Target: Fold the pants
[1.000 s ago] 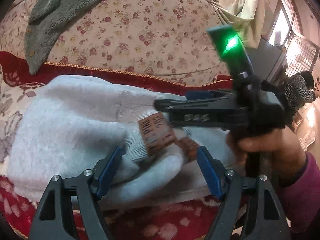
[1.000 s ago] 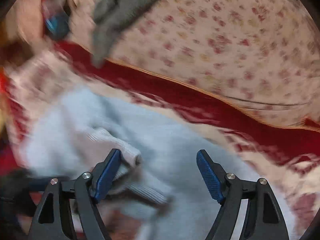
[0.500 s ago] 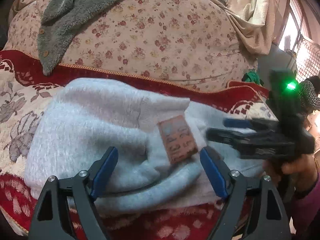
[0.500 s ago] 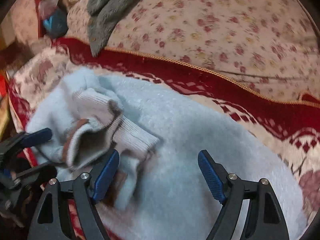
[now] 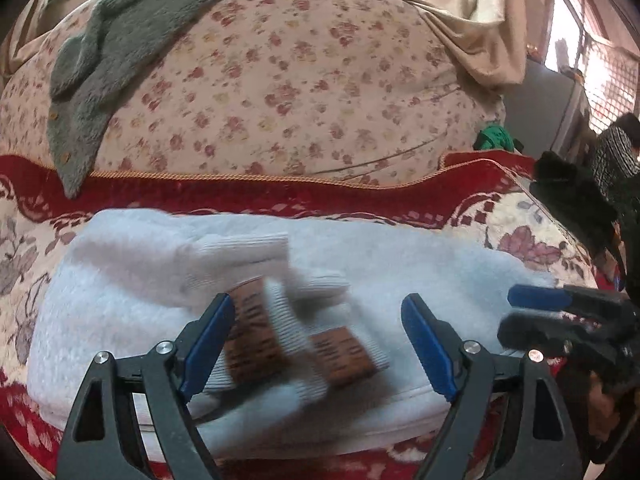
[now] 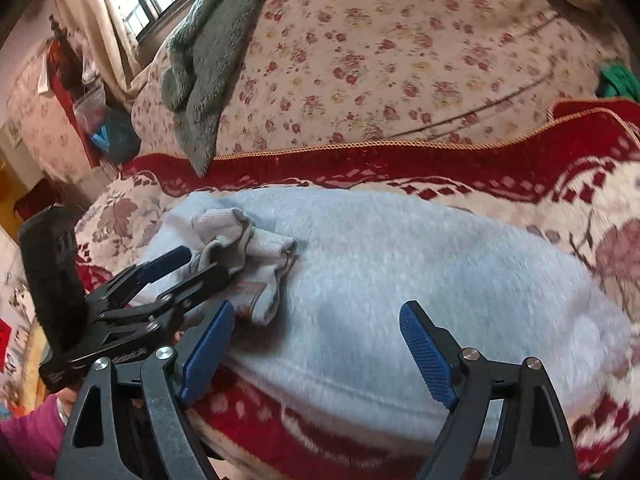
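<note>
The pale blue fleece pants (image 5: pixel 392 264) are seen lying folded into a thick bundle across a red-and-cream patterned blanket (image 5: pixel 520 236), with the ribbed cuffs (image 5: pixel 256 256) gathered on top toward the bundle's left end. Two brown labels (image 5: pixel 340 354) are shown on the ribbing, though they are blurred and their print cannot be read.

The left claw (image 5: pixel 318 344) is held released, its blue pads spread wide on either side of the cuffs; the left pad (image 5: pixel 208 340) lies just beside one label, but no cloth is pinched between the two. From the right wrist view the same claw (image 6: pixel 176 276) is seen reaching in over the cuffs (image 6: pixel 244 240), jaws parted — whether the lower finger touches the ribbing cannot be told.

The right claw (image 6: pixel 316 352) is likewise released and is poised over the wide middle of the pants (image 6: pixel 420 280), nothing being gripped. In the left wrist view it (image 5: pixel 520 316) appears at the bundle's right end, near the fleece.

Behind the blanket a floral cushion (image 5: pixel 300 80) is propped, with a grey fuzzy garment (image 5: pixel 120 52) draped over its upper left.
</note>
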Available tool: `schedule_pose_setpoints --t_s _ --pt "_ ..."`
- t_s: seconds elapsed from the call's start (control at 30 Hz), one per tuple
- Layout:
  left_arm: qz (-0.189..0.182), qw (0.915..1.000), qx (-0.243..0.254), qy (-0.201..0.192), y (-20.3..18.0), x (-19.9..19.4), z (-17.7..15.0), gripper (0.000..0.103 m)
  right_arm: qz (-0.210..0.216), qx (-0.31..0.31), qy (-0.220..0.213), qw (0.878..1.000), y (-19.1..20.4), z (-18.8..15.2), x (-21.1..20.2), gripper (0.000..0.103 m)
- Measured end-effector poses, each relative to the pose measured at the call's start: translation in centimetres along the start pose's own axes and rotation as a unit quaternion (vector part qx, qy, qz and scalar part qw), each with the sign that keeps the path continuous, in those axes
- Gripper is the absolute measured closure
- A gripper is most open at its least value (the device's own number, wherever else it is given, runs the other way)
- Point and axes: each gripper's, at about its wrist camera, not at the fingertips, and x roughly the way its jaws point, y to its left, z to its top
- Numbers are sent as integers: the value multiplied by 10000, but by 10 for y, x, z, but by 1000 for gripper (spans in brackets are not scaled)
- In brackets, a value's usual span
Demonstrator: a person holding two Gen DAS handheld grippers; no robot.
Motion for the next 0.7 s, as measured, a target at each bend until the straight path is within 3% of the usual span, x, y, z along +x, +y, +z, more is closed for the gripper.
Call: schedule_pose_setpoints --t_s 0.4,0.7 --pt "6 9996 295 47 -46 14 12 15 -102 468 -146 9987 -30 -33 -40 9" --pt "-44 9990 421 133 -64 27 15 15 -62 860 -22 9963 -55 -62 -45 9"
